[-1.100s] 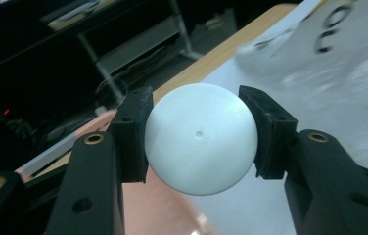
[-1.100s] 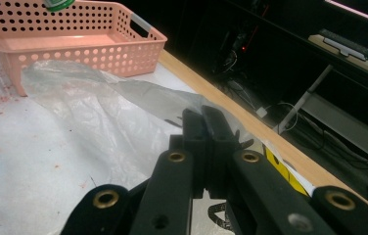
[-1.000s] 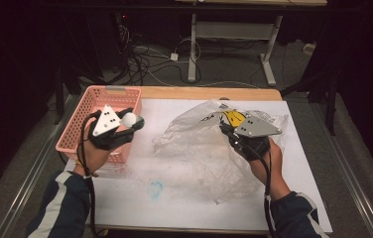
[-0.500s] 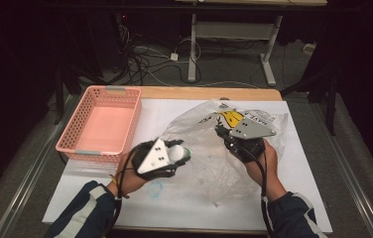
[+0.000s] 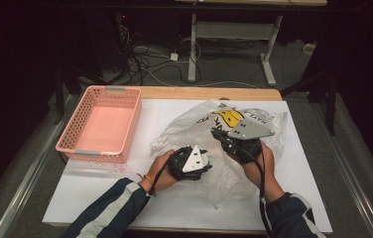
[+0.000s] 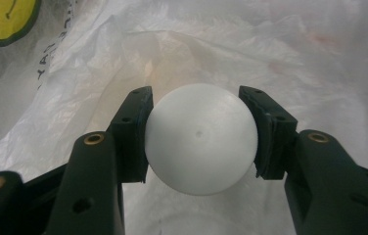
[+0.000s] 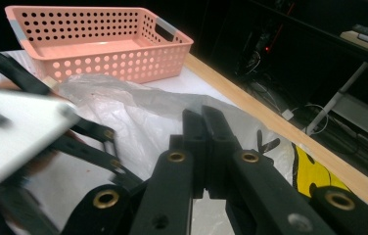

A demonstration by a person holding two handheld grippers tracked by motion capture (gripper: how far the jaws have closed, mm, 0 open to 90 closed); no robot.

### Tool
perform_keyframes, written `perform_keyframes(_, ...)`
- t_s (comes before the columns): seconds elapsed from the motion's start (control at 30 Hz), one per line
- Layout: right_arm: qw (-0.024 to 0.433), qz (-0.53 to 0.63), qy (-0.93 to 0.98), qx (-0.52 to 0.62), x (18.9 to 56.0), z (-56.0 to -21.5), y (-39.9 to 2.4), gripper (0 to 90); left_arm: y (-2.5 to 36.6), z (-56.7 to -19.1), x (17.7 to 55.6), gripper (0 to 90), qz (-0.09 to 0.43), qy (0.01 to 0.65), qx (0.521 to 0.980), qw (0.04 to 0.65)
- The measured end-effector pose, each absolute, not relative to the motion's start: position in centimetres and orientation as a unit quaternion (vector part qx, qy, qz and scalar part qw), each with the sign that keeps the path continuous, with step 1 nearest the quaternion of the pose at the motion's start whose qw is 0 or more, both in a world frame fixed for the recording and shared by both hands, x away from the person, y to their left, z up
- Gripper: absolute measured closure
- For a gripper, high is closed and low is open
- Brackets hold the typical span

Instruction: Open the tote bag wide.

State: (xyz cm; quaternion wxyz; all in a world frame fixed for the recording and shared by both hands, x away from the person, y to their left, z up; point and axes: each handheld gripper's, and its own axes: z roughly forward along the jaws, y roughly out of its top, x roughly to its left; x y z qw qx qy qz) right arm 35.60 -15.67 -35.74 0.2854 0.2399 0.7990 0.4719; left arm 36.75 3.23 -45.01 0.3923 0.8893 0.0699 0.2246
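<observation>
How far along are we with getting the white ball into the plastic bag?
Done: the left gripper has clamped the white ball and carried it over the plastic bag. In hand: the right gripper pinches the bag. Left: dropping the ball inside.

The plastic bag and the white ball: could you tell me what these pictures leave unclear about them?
- High view: the white ball is hidden under the left gripper and its grey plate.
- Right gripper view: whether the shut right gripper pinches the plastic bag cannot be told; the jaws cover the spot.
- Left gripper view: the bag's yellow print is cut off by the edge.
</observation>
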Motion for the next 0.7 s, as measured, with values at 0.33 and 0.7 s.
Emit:
perform_keyframes(0.33,0.279,0.478,0.796,0.245,35.8,-35.7,-16.1,90.0,0.6,-46.5,40.2,48.1,0.236,0.113,0.881,0.393)
perform_keyframes(0.7,0.286,0.47,0.796,0.252,36.1,-35.8,-16.6,90.0,1.5,-45.5,38.3,30.2,0.251,0.127,0.877,0.39)
